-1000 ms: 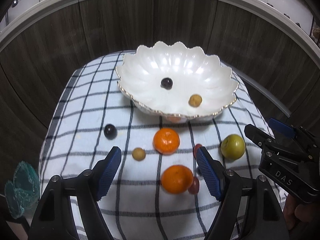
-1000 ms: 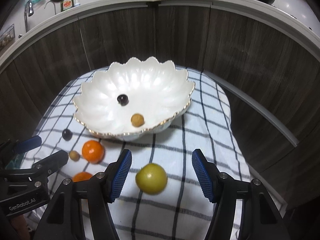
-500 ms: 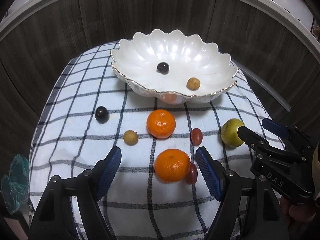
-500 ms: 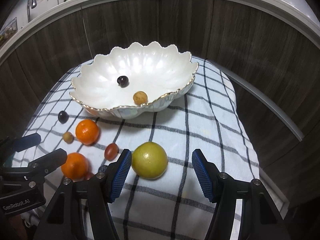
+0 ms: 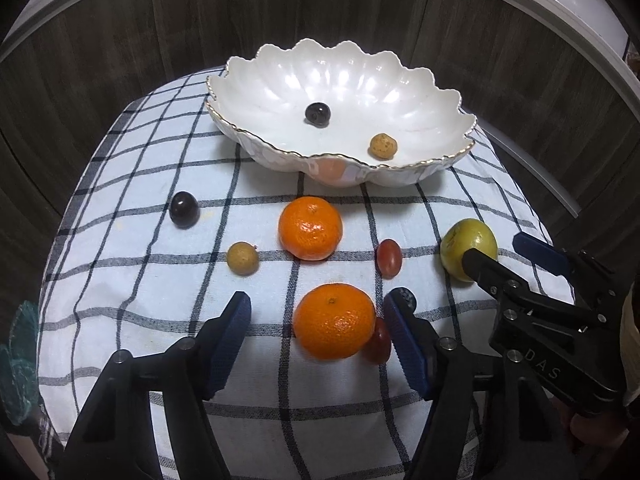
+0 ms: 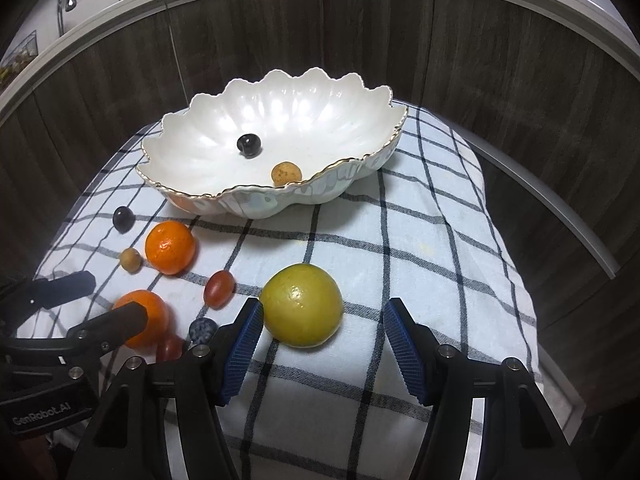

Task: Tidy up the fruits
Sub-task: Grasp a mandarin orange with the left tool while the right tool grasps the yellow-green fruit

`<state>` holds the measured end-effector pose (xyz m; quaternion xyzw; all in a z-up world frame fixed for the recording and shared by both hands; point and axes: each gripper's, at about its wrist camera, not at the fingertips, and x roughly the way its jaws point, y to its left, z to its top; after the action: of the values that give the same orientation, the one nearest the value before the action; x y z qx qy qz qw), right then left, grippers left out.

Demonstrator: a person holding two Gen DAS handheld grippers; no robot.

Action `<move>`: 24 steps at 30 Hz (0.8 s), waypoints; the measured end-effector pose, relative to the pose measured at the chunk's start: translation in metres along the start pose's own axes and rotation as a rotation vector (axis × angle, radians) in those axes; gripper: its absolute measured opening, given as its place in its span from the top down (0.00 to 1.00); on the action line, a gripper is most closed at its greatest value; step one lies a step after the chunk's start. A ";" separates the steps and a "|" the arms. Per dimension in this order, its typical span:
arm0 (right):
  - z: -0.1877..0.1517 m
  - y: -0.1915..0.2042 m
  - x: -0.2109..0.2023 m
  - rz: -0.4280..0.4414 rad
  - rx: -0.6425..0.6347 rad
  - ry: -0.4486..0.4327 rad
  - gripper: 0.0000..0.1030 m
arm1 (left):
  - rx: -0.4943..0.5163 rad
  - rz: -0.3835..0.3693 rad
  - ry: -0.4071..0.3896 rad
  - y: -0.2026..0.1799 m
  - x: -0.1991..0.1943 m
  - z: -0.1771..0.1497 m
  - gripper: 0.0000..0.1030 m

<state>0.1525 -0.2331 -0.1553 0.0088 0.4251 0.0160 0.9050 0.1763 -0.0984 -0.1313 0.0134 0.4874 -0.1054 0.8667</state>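
Two fruits sit in bowl (image 6: 280,120). I keep right gripper (image 6: 323,330) spread around lime (image 6: 302,310), bowl at 12 o'clock. Left gripper (image 5: 320,340) gapes around orange (image 5: 334,322).

A white scalloped bowl (image 5: 420,92) on a checked cloth (image 5: 120,184) holds a dark fruit (image 5: 317,113) and a tan one (image 5: 383,146). The left gripper (image 5: 320,344) sits spread wide around an orange (image 5: 334,321). The right gripper (image 5: 516,252) flanks a green fruit (image 5: 466,246).

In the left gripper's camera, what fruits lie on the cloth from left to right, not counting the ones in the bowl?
Dark grape → tan longan → far orange → red tomato → yellow-green fruit.
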 end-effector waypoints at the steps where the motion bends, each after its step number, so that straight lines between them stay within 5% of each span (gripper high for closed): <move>1: 0.000 0.000 0.001 0.003 -0.001 0.000 0.38 | 0.001 -0.004 0.003 0.000 0.001 -0.001 0.35; 16: -0.004 0.004 0.023 0.040 0.005 0.049 0.39 | -0.003 -0.064 0.038 -0.002 0.017 -0.005 0.55; 19: -0.004 0.004 0.027 0.052 0.002 0.059 0.52 | -0.006 -0.070 0.036 -0.001 0.017 -0.004 0.55; 24: -0.004 0.006 0.026 0.050 -0.006 0.055 0.52 | -0.004 -0.067 0.032 0.000 0.015 -0.005 0.56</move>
<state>0.1657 -0.2261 -0.1775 0.0165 0.4493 0.0403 0.8923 0.1800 -0.1005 -0.1467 -0.0030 0.5017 -0.1332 0.8547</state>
